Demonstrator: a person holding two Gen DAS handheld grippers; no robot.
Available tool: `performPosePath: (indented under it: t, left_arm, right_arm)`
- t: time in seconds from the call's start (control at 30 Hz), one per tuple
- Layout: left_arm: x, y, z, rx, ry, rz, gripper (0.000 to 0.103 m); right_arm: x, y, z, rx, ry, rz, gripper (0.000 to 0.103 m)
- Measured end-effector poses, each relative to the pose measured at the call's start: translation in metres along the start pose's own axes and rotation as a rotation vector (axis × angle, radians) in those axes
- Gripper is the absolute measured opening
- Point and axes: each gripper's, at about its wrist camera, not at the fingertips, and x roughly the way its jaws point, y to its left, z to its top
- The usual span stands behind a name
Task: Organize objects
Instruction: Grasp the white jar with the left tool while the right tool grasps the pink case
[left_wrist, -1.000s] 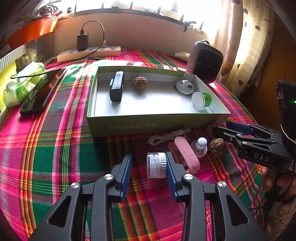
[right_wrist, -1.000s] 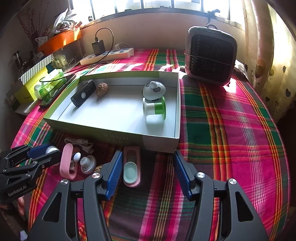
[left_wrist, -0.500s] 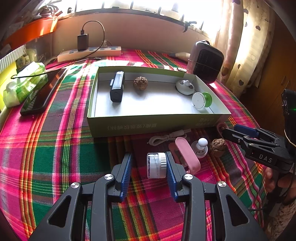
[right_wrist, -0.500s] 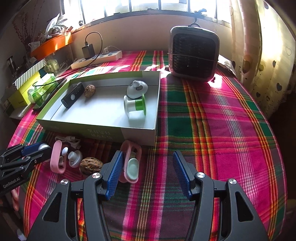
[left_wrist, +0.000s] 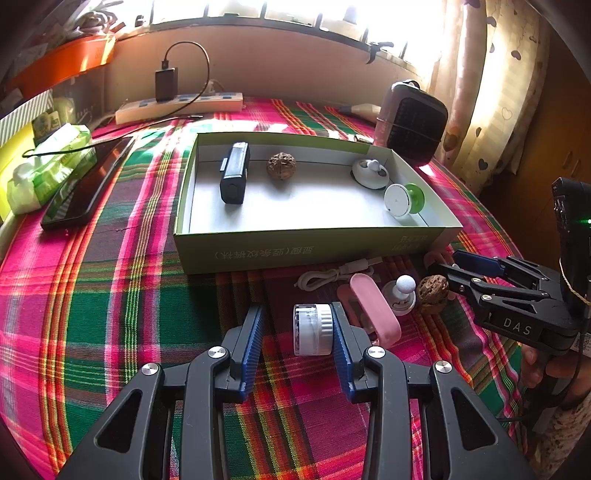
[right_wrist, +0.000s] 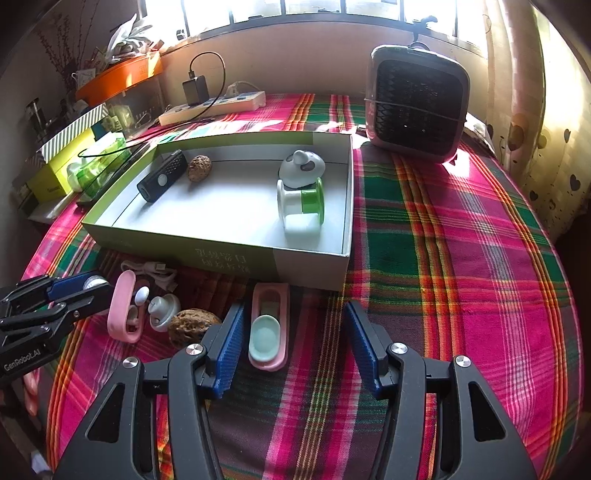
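The right hand-held gripper (right_wrist: 293, 343) has swung right and drawn in since a second ago: the pink case (right_wrist: 269, 325) that sat centred between its fingers now lies against the left finger, and the walnut (right_wrist: 194, 325) has come into view beside it. Its jaws stand wide apart, holding nothing, so the grasp is not yet made.

The left hand-held gripper (left_wrist: 297, 332) has hardly moved. Its jaws are apart around the small white jar (left_wrist: 313, 329), which touches the right finger only; whether the jar rests on the worktop (left_wrist: 110, 295) I cannot tell.

The box (left_wrist: 314, 251) already holds four items. The white cable (left_wrist: 332, 275) is partly hidden behind the pink lid (left_wrist: 375, 310).
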Motion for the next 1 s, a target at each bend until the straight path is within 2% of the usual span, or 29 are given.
performPosePath:
  t: [0.57,0.8,1.0]
  left_arm:
    - [-0.0001,0.0007,0.0001,-0.002,0.000,-0.001,0.034]
    - [-0.0002,0.0001,0.0000,-0.003,-0.001,0.001,0.033]
    - [0.0000,0.0032,0.0009,-0.009,-0.002,0.015,0.027]
  right_arm:
    - [-0.0015,0.0015,-0.0004,-0.018,-0.003,0.007,0.019]
    - [-0.0017,0.0027,-0.0009,-0.019,-0.003,0.010,0.019]
    - [-0.0016,0.0029,-0.0009,-0.019,-0.003,0.010,0.019]
